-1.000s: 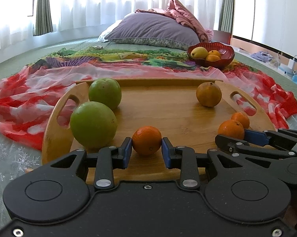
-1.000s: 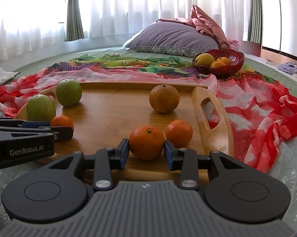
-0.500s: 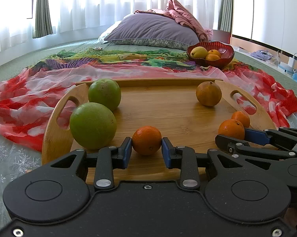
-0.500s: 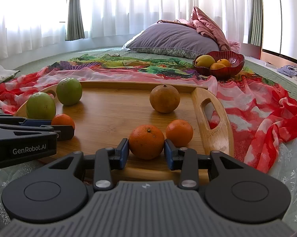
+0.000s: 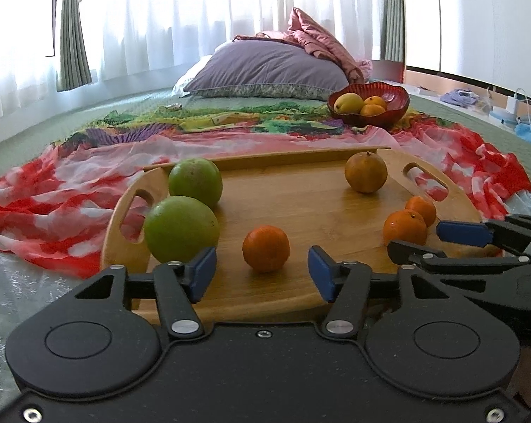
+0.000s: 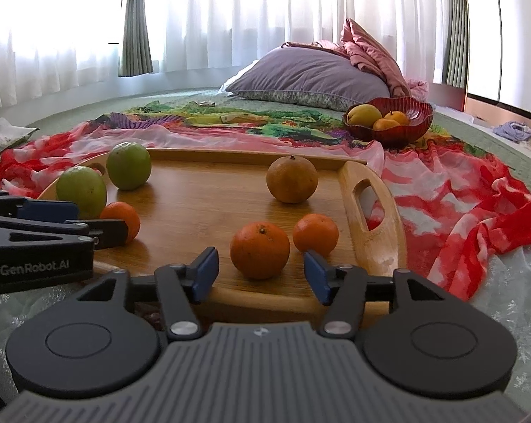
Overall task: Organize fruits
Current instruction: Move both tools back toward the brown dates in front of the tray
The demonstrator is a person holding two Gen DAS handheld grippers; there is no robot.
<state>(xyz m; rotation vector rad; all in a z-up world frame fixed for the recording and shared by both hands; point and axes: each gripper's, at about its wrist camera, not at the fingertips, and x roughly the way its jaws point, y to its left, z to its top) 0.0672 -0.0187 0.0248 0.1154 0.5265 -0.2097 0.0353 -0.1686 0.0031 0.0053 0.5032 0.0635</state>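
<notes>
A wooden tray point(image 5: 300, 204) lies on a bed and holds several fruits. My left gripper point(image 5: 262, 271) is open, its pads apart on either side of a small orange point(image 5: 266, 247) that rests on the tray. Two green fruits point(image 5: 181, 229) point(image 5: 195, 181) sit at the tray's left. My right gripper point(image 6: 258, 269) is open around a larger orange point(image 6: 260, 249), also resting on the tray. A small orange point(image 6: 315, 234) lies beside it and a brownish orange point(image 6: 292, 178) farther back. The right gripper also shows in the left wrist view point(image 5: 441, 243).
A red glass bowl point(image 6: 417, 120) with a yellow fruit and two oranges stands at the far right on a colourful cloth point(image 6: 459, 190). A purple pillow point(image 6: 311, 77) lies behind. The left gripper's body point(image 6: 36, 239) is beside the tray's left front.
Both grippers have opened: each had its pads closed against its orange, and now the pads stand apart with the oranges resting on the tray.
</notes>
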